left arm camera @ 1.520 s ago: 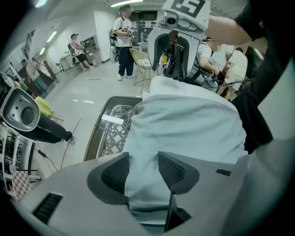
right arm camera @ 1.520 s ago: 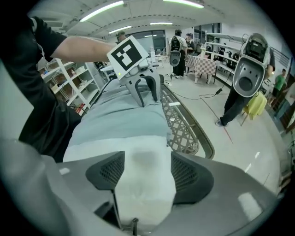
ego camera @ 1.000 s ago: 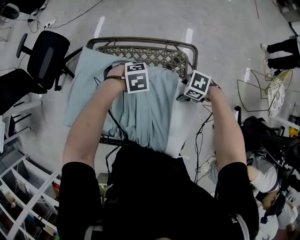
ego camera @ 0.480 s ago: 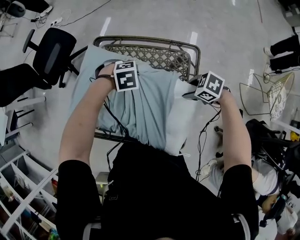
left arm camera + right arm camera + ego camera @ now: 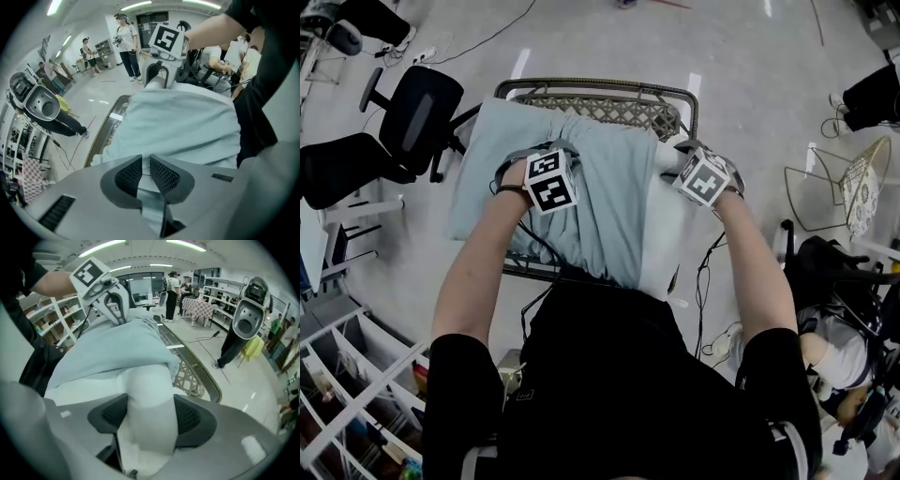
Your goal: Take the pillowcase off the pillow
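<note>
No word, number or brand can be read in any view. The left marker cube (image 5: 550, 181) and the right marker cube (image 5: 705, 178) carry only black-and-white square patterns, not letters.

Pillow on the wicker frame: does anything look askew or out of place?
The pillowcase is bunched, baring the white pillow at the right, and it overhangs the wicker frame on the left. That fits the task; nothing looks damaged.
</note>
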Action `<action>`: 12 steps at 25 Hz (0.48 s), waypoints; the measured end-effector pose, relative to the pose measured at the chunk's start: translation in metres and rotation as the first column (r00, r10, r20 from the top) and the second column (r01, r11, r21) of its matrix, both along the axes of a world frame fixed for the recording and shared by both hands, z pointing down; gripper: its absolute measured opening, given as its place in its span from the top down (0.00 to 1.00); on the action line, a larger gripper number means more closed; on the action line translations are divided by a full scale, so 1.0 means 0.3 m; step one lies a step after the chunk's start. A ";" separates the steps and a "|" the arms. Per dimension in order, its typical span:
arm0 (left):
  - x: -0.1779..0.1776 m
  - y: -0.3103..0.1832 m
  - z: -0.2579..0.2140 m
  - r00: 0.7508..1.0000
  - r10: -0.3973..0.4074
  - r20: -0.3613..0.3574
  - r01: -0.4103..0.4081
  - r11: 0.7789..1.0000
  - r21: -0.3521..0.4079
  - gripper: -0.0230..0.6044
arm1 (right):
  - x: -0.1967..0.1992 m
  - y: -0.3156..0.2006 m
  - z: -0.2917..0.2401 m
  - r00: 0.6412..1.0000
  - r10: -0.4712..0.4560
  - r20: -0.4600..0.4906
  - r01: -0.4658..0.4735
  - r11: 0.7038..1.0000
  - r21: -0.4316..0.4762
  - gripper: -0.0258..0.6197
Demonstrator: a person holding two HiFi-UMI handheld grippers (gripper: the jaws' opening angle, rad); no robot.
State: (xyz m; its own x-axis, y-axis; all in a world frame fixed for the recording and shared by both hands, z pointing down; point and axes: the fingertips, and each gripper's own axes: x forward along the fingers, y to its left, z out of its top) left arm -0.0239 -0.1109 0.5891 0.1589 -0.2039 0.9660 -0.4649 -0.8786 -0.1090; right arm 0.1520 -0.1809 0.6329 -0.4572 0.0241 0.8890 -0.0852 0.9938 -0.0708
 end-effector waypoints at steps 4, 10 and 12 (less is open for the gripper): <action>0.055 0.157 0.001 0.998 -0.021 -0.055 0.021 1.000 -0.006 0.82 | 0.077 0.019 -0.097 0.989 0.134 0.065 -0.138 0.988 0.069 0.45; 0.075 0.201 0.058 0.994 -0.068 -0.083 0.065 0.997 -0.042 0.81 | 0.237 0.284 -0.123 0.952 0.290 0.093 -0.288 0.957 -0.041 0.45; 0.076 0.198 0.063 0.994 -0.064 -0.089 0.059 0.996 -0.063 0.81 | 0.278 0.364 -0.112 0.934 0.349 0.073 -0.342 0.935 -0.096 0.45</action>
State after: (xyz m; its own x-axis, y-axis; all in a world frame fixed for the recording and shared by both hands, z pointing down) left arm -0.0010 -0.0517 0.6081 0.2351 -0.1580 0.9590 -0.5236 -0.8519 -0.0120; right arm 0.2354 -0.0717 0.5993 -0.5256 -0.0797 0.8470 -0.4119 0.8950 -0.1714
